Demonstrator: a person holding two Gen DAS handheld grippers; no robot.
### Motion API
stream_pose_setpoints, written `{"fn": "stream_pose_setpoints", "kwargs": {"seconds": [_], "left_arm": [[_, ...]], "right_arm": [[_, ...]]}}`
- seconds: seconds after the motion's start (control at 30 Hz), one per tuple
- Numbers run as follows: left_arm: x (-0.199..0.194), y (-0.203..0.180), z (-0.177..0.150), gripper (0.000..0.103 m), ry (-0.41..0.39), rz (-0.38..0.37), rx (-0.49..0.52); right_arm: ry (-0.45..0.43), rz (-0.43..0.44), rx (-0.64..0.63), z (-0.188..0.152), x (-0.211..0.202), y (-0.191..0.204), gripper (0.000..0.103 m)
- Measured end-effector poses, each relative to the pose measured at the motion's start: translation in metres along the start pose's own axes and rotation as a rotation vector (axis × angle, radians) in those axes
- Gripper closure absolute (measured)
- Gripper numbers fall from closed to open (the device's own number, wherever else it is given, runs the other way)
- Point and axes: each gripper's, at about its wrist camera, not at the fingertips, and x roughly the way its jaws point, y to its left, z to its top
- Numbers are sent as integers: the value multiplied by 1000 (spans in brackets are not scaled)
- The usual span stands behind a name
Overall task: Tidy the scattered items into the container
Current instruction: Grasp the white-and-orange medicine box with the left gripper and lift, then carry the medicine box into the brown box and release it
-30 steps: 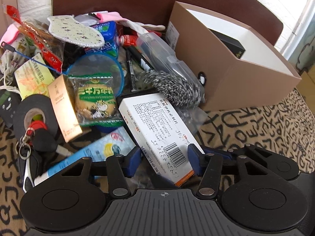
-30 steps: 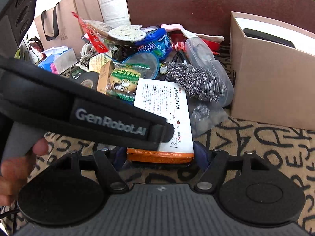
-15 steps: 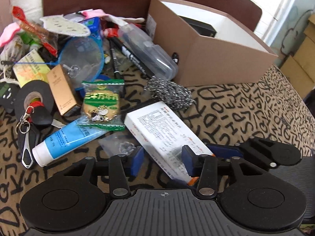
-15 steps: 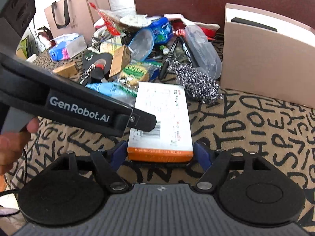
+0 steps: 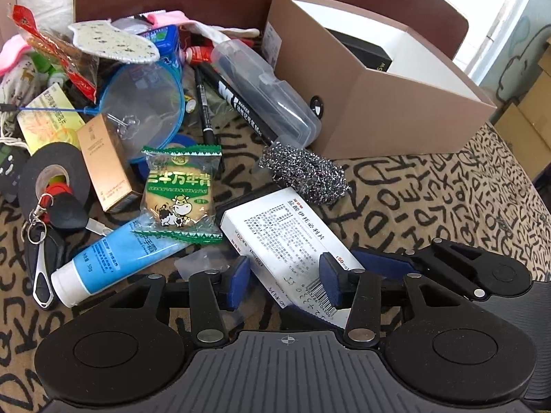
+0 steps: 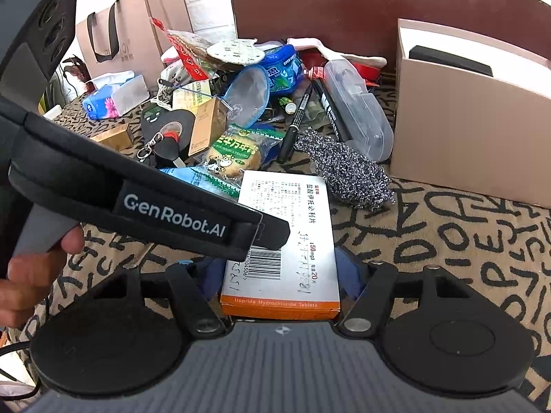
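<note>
A white medicine box (image 5: 292,234) with an orange end (image 6: 286,227) lies slanted near the front of the patterned cloth. My right gripper (image 6: 280,275) is closing on the box's orange end, and its pads press both long sides. In the left wrist view one of its blue fingers (image 5: 378,263) shows at the box's lower right. My left gripper (image 5: 284,277) straddles the box's near part, open, with no clear press. The brown cardboard container (image 5: 396,110) (image 6: 465,130) stands at the back right with a black item (image 5: 365,48) inside.
A steel scourer (image 5: 303,172) lies between the medicine box and the container. The pile at left holds a biscuit packet (image 5: 180,189), blue tube (image 5: 120,258), tape roll (image 5: 51,179), markers and a clear case (image 5: 265,86). A hand grips the left gripper's handle (image 6: 41,227).
Both grippers pulled back from the pile and the medicine box came with them. It now lies apart from the scourer. The right jaws narrowed onto the box's sides.
</note>
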Motion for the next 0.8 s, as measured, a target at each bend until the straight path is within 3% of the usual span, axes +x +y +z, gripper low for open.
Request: {"fn": "stream_pose_setpoints", "kwargs": {"seconds": [0.33,0.8], "left_arm": [[-30,-13,8,44,-84,-10,24],[-64,-61,53,43,-220,-53,130]], "right_arm": [[-84,-29,-55,11,-27,7,32],[-246,-109,-70,45,-78,-15,32]]}}
